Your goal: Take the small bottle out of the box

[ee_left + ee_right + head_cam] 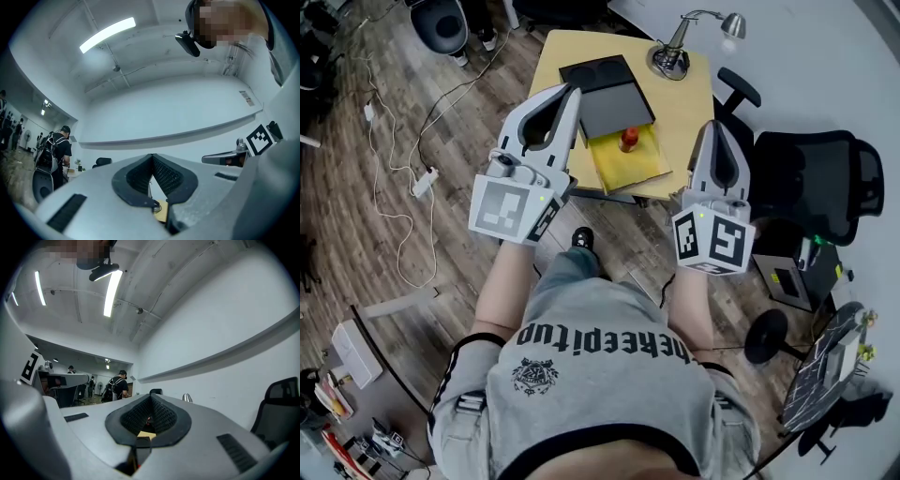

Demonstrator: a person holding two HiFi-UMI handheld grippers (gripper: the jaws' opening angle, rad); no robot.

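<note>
Yellow table [696,101], silver desk lamp [669,60], black box [606,94], yellow tray [630,161]

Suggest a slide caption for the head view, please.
Left gripper and right gripper, both shut, held near the table bearing the small bottle and box.

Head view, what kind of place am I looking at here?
Most likely an office or lab workroom: a small yellow table with a desk lamp, a black office chair beside it, and a power strip trailing cable across the wood floor.
</note>
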